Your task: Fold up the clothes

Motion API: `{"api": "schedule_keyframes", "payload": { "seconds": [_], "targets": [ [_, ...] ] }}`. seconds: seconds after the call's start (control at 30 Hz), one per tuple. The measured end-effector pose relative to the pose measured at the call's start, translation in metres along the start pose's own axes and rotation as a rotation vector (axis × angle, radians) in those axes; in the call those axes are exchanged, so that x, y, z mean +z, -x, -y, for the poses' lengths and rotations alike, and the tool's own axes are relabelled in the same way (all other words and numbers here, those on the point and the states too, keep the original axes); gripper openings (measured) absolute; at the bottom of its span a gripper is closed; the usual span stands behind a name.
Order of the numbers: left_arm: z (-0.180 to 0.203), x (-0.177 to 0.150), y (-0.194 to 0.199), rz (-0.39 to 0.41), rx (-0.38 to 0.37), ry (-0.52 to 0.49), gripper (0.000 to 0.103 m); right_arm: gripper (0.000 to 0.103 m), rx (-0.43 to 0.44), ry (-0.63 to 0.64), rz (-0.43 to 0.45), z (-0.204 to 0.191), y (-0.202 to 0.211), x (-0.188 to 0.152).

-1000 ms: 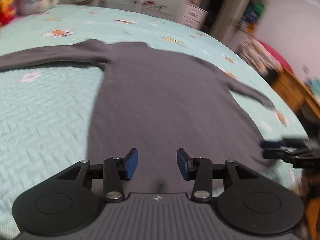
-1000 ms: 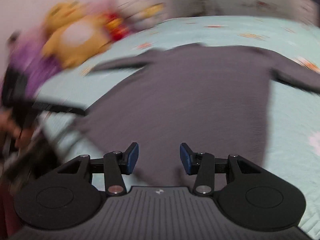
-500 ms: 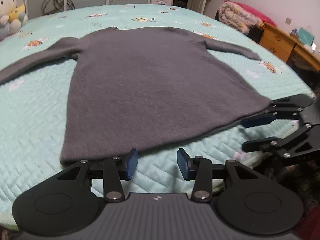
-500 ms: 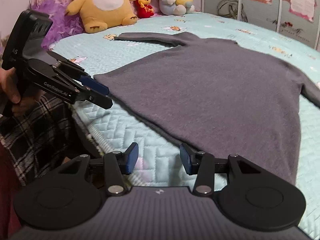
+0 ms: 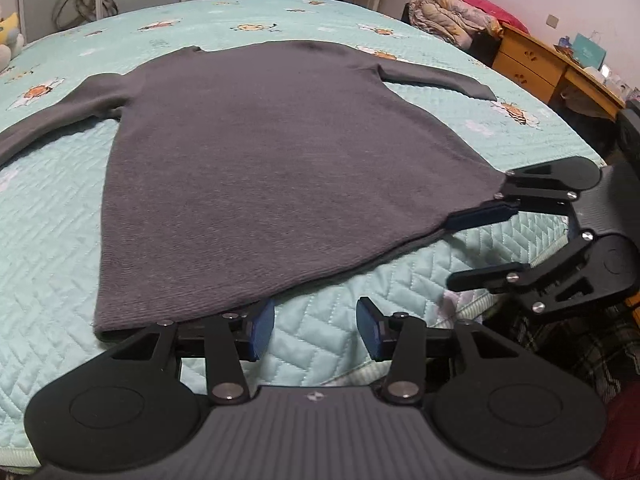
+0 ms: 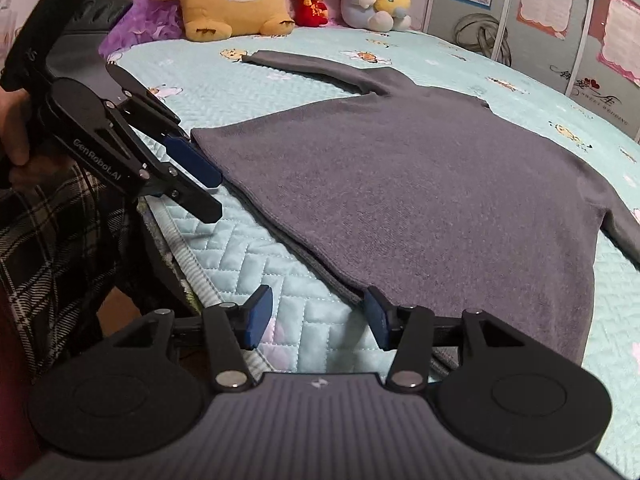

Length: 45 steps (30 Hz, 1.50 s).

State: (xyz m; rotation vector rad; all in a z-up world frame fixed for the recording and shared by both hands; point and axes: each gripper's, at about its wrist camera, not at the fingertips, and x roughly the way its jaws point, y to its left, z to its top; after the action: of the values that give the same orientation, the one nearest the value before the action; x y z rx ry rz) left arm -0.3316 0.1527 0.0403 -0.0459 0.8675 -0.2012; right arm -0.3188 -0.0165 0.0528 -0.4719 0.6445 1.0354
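Sweater lies flat, sleeves spread, on the bed; both grippers, left and right, gape at its hem corners, seemingly just short, so bite both layers squarely.

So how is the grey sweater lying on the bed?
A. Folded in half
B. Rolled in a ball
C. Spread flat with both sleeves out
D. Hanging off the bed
C. The sweater lies flat on the bed, one sleeve stretched to one side and the other sleeve to the other, with no fold made yet.
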Motion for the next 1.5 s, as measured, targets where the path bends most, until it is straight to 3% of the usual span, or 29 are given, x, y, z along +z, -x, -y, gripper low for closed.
{"api": "schedule_keyframes", "payload": {
  "seconds": [0.17, 0.37, 0.5, 0.63, 0.87, 1.07, 1.2, 1.3, 1.37, 1.43, 1.5],
  "targets": [
    [0.009, 0.002, -0.005, -0.009, -0.015, -0.035, 0.048, 0.054, -0.026, 0.054, 0.005, -0.001, 0.004, 0.004],
    [0.015, 0.009, -0.015, -0.018, -0.07, -0.048, 0.048, 0.057, -0.02, -0.016, -0.031, 0.019, -0.004, 0.004],
    [0.021, 0.016, -0.023, -0.021, -0.137, -0.038, 0.049, 0.058, 0.02, -0.109, -0.04, 0.037, -0.013, 0.007],
    [0.034, 0.024, -0.025, 0.0, -0.177, -0.081, 0.05, 0.059, 0.081, -0.132, 0.017, 0.042, -0.015, 0.013],
    [0.039, 0.032, -0.043, -0.01, -0.152, -0.141, 0.051, 0.06, 0.141, -0.273, 0.084, 0.071, -0.012, 0.013],
    [0.017, 0.027, -0.045, -0.051, -0.05, -0.223, 0.054, 0.063, 0.14, -0.213, 0.032, 0.067, -0.007, 0.004],
    [0.003, 0.019, -0.037, -0.068, 0.005, -0.265, 0.057, 0.063, 0.101, -0.106, -0.021, 0.056, -0.002, -0.006],
    [-0.001, 0.019, -0.035, -0.066, 0.032, -0.294, 0.056, 0.063, 0.005, -0.013, -0.042, 0.05, -0.003, -0.015],
    [-0.003, 0.021, -0.036, -0.057, 0.039, -0.288, 0.052, 0.061, -0.037, 0.017, -0.048, 0.051, -0.005, -0.017],
    [-0.006, 0.024, -0.038, -0.047, 0.045, -0.279, 0.04, 0.061, -0.063, 0.028, -0.045, 0.051, -0.008, -0.014],
    [-0.008, 0.027, -0.04, -0.037, 0.051, -0.269, 0.04, 0.061, -0.089, 0.063, -0.044, 0.046, -0.011, -0.012]
  ]
}}
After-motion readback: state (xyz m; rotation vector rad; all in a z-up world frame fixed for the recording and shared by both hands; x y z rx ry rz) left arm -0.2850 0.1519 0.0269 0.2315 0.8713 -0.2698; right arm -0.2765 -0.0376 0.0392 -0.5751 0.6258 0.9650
